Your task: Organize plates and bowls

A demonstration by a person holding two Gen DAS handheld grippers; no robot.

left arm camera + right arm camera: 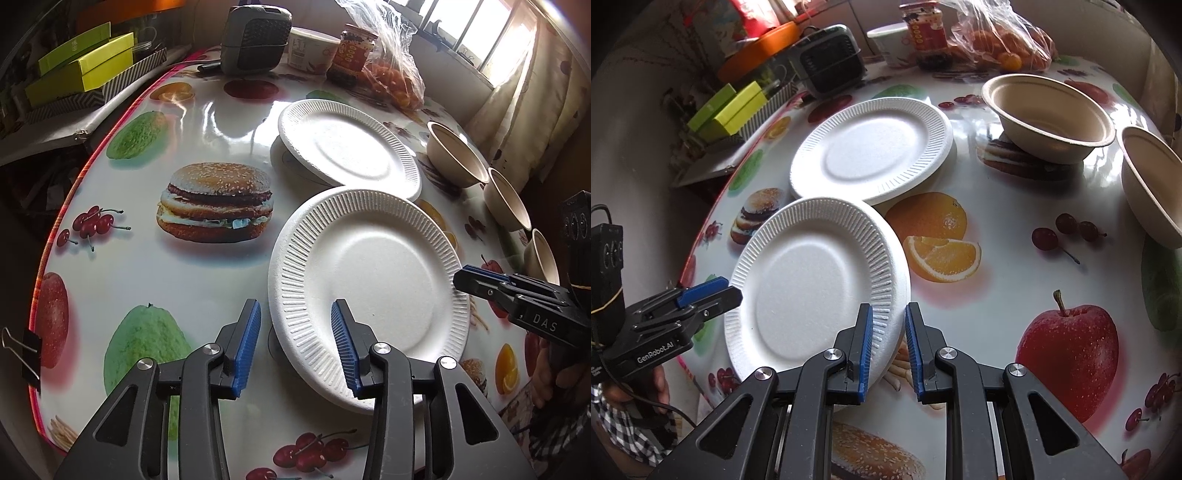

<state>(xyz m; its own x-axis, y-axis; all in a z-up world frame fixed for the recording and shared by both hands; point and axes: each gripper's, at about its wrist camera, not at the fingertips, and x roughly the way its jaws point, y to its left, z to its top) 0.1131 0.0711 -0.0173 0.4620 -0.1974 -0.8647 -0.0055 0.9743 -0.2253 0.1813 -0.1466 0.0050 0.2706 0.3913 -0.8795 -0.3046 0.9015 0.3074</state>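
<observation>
- The worktop [207,280] carries a glossy food-print cover; its red-trimmed left edge curves close past our left side, with a binder clip [26,350] on it.
- Open room lies left of the plates, over the printed burger; the far end is crowded by a grey box device [255,37], a cup [310,48], a jar [354,48] and a bag of oranges [391,74].
- Our right hand-held gripper [888,347] has its jaws nearly together around the right rim of the near foam plate [812,280]; the left pad touches the ribbed rim, while contact at the right pad is not clear to us.
- Our left hand-held gripper [295,347] is wide open, its right pad over the plate's near-left rim, its left pad over bare worktop; it holds nothing.
- The near plate is face up, tilted, its far edge overlapping the far foam plate [871,151], which is also face up.
- Round plates: no long axis.
- Three tan bowls [458,155] stand upright in a row along the right.
</observation>
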